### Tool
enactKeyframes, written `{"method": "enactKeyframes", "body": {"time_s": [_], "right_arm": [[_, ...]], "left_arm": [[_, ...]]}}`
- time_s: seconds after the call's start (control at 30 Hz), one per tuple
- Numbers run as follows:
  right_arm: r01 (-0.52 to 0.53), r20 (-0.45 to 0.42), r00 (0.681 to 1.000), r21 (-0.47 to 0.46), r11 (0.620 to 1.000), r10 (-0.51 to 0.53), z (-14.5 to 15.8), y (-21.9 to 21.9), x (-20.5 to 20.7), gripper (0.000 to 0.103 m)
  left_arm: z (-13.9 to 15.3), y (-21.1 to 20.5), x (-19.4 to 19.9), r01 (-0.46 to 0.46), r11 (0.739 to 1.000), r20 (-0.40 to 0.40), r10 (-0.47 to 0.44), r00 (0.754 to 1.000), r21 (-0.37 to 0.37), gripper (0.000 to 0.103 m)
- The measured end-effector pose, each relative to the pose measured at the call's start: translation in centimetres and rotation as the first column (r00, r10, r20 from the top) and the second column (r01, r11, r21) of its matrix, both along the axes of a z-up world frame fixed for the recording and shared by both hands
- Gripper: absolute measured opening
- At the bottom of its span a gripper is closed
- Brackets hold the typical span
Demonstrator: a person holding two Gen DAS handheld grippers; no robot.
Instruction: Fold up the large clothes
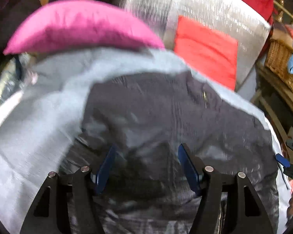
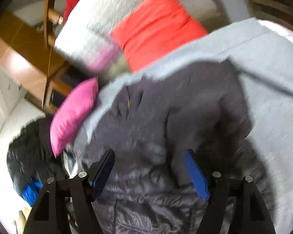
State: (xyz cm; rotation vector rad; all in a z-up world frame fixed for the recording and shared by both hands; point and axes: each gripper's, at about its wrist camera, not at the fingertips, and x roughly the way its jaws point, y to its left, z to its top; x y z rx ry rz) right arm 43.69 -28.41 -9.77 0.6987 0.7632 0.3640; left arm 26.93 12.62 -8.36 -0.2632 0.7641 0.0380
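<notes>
A dark grey quilted jacket lies on a light grey sofa seat. It also shows in the right wrist view, on the same seat. My left gripper is open just above the jacket, blue pads spread wide, nothing between them. My right gripper is open over the jacket's puffy part, holding nothing. Both views are blurred. The right gripper's blue tip shows at the right edge of the left wrist view.
A pink cushion and a red cushion lean on the sofa back. A wicker basket stands at the right. A black garment lies left of the pink cushion, near a wooden table.
</notes>
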Motion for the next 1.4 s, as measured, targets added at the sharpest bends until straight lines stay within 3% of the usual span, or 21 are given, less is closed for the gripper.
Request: {"method": "enactKeyframes", "body": {"time_s": [0.07,0.13,0.2,0.23,0.37,0.47,0.53,0.57,0.6,0.67,0.8,0.87,0.97,1.03,1.1,1.13,1.2,1.33,1.37,1.4], "right_arm": [[0.039,-0.008,0.999,0.037,0.999,-0.039,-0.3,-1.7,1.0,0.077],[0.073,-0.053,0.996,0.061,0.995,-0.070,-2.1,-3.2,2.4,0.077],[0.080,-0.140,0.987,0.028,0.996,-0.075,-4.8,-3.9,3.5,0.073],[0.081,-0.151,0.986,0.042,0.996,-0.074,-5.5,-4.0,3.7,0.066],[0.076,-0.083,0.994,0.064,0.995,-0.070,-3.0,-4.4,3.6,0.066],[0.090,-0.015,0.996,0.057,0.994,-0.090,-1.1,-4.9,4.1,0.068],[0.104,-0.050,0.993,0.030,0.994,-0.103,-1.8,-5.1,5.3,0.075],[0.087,-0.104,0.991,0.012,0.996,-0.085,-3.1,-5.0,6.1,0.076],[0.064,-0.153,0.986,-0.002,0.998,-0.064,-4.6,-4.7,6.7,0.076],[0.089,-0.119,0.989,0.002,0.996,-0.088,-3.9,-4.6,5.6,0.075],[0.080,-0.013,0.997,0.014,0.997,-0.080,0.4,-4.2,2.3,0.075],[0.035,0.052,0.998,0.010,0.999,-0.035,2.3,-2.7,1.1,0.075],[-0.043,0.042,0.998,-0.001,0.999,0.043,2.0,-0.2,0.9,0.075],[-0.068,-0.033,0.997,-0.077,0.995,0.066,-0.6,1.7,1.6,0.075],[-0.088,-0.095,0.992,-0.105,0.991,0.078,-3.9,2.7,2.0,0.075],[-0.067,-0.048,0.997,-0.125,0.990,0.062,-3.5,2.8,1.5,0.075],[-0.070,-0.069,0.996,-0.130,0.989,0.061,-2.6,2.7,0.9,0.075],[-0.074,-0.002,0.997,-0.100,0.992,0.074,0.0,2.4,-0.5,0.075],[-0.076,0.020,0.997,-0.102,0.992,0.079,0.2,2.3,-0.9,0.077],[-0.076,0.018,0.997,-0.117,0.990,0.078,-0.4,2.4,-0.9,0.079]], "left_arm": [[-0.8,0.1,0.6,-0.001,1.000,-0.036,0.002,0.999,0.017,0.073],[-3.3,0.0,2.2,0.019,1.000,-0.143,-0.016,0.990,0.022,0.074],[-3.6,-0.8,2.0,0.037,0.995,-0.084,-0.030,0.996,0.088,0.076],[-3.4,-0.9,1.9,0.040,0.995,-0.082,-0.032,0.996,0.094,0.077],[-2.1,0.1,1.3,0.025,0.999,-0.051,-0.023,0.998,0.044,0.077],[-1.4,1.0,0.1,-0.018,0.999,0.008,0.017,1.000,0.048,0.077],[-2.8,1.8,0.8,-0.035,0.999,-0.031,0.036,0.999,0.027,0.077],[-3.5,2.1,1.2,-0.023,0.999,-0.079,0.025,0.997,0.023,0.076],[-3.4,1.9,1.2,-0.019,0.999,-0.078,0.022,0.997,0.034,0.076],[-1.7,2.1,0.4,-0.018,1.000,-0.048,0.019,0.999,0.014,0.076],[1.7,5.3,-1.7,-0.091,0.994,0.082,0.095,0.992,-0.057,0.077],[1.6,6.4,-1.4,-0.122,0.989,0.065,0.127,0.990,-0.079,0.078],[-1.4,6.8,0.4,-0.103,0.989,-0.075,0.095,0.993,-0.108,0.078],[-4.7,6.2,1.8,-0.090,0.995,-0.217,0.078,0.973,-0.043,0.080],[-5.1,5.9,1.6,-0.082,0.997,-0.171,0.079,0.982,-0.012,0.083],[-4.8,5.7,1.6,-0.083,0.997,-0.184,0.082,0.979,0.006,0.083],[-3.7,5.9,1.1,-0.099,0.995,-0.173,0.099,0.980,0.011,0.083],[-1.2,6.1,-1.1,-0.112,0.993,-0.050,0.114,0.992,0.048,0.083],[-1.3,6.1,-1.2,-0.112,0.991,-0.048,0.116,0.992,0.077,0.083],[-2.5,6.1,-0.5,-0.105,0.987,-0.107,0.117,0.987,0.118,0.083]]}}
